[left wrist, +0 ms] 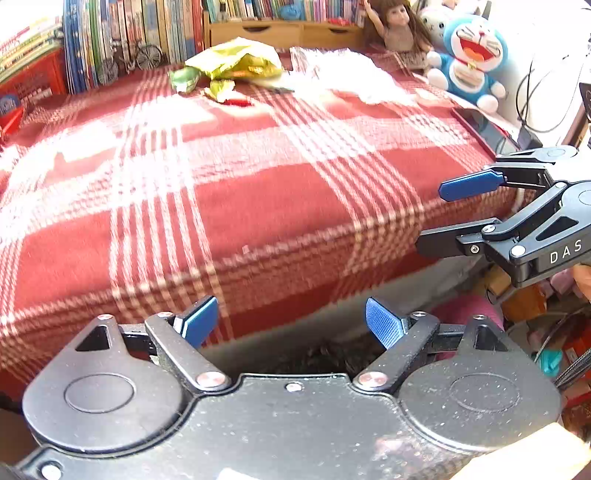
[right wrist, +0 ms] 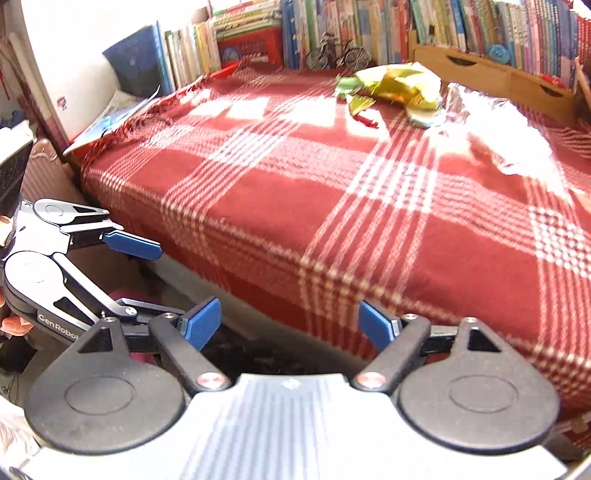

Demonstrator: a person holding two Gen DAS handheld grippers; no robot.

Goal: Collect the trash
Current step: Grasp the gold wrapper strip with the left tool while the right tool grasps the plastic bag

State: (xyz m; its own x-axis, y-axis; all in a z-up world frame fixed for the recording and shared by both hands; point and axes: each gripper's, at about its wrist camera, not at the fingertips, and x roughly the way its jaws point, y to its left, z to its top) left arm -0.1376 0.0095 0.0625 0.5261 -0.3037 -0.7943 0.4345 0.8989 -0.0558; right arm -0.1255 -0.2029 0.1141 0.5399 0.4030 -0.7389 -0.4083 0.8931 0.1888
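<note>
1. Looking along the left gripper, its jaws stand wide with nothing between the blue pads.
2. It hangs over the near edge of a surface covered by a red and white plaid cloth.
3. The trash lies at the far end of the cloth: a yellow-green wrapper, a small red scrap just in front of it, and a crumpled clear plastic bag touching the wrapper's right side.
4. Books line the back; a doll and a blue plush toy sit at the far right.
5. The right gripper shows at the right edge, wide and empty, well apart from the trash.
6. In the right wrist view, the right gripper is also wide, holding nothing, above the cloth's near edge.
7. The wrapper, red scrap and plastic bag lie far off at upper right, in glare.
8. The left gripper shows at lower left, wide and empty, off the cloth's edge.
9. A small wire bicycle stands before the books.
</note>
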